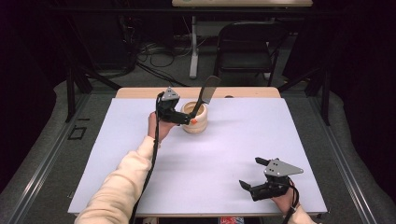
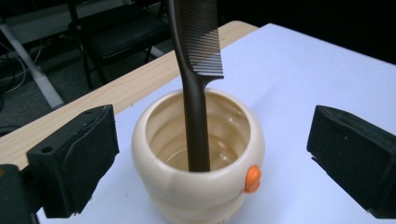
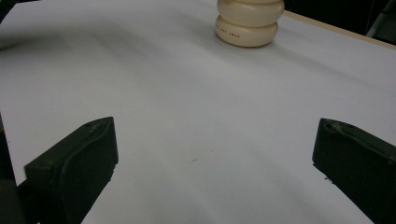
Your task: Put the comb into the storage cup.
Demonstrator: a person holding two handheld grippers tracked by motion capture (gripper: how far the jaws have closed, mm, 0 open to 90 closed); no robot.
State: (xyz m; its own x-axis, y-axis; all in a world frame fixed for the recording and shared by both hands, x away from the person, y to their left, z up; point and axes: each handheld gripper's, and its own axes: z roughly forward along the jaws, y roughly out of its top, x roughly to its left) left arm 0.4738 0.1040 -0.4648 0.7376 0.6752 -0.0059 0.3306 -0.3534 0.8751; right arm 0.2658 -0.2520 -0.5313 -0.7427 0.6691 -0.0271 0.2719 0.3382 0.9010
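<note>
A cream ribbed cup (image 1: 194, 119) with an orange spot stands on the white mat toward the table's far side. A dark brown comb (image 1: 208, 91) stands in it handle down, leaning on the rim with its teeth up. My left gripper (image 1: 186, 115) is just left of the cup, open. In the left gripper view its jaws stand wide on either side of the cup (image 2: 187, 186) and the comb (image 2: 196, 70), touching neither. My right gripper (image 1: 250, 171) rests open near the front right of the mat, with nothing between its jaws. In its own view the cup (image 3: 249, 23) is far ahead.
The white mat (image 1: 196, 172) covers most of a wooden table whose far edge (image 1: 140, 92) shows behind the cup. A black folding chair (image 1: 247, 46) and floor cables sit beyond the table. A cream sleeve (image 1: 121, 182) reaches in from the front left.
</note>
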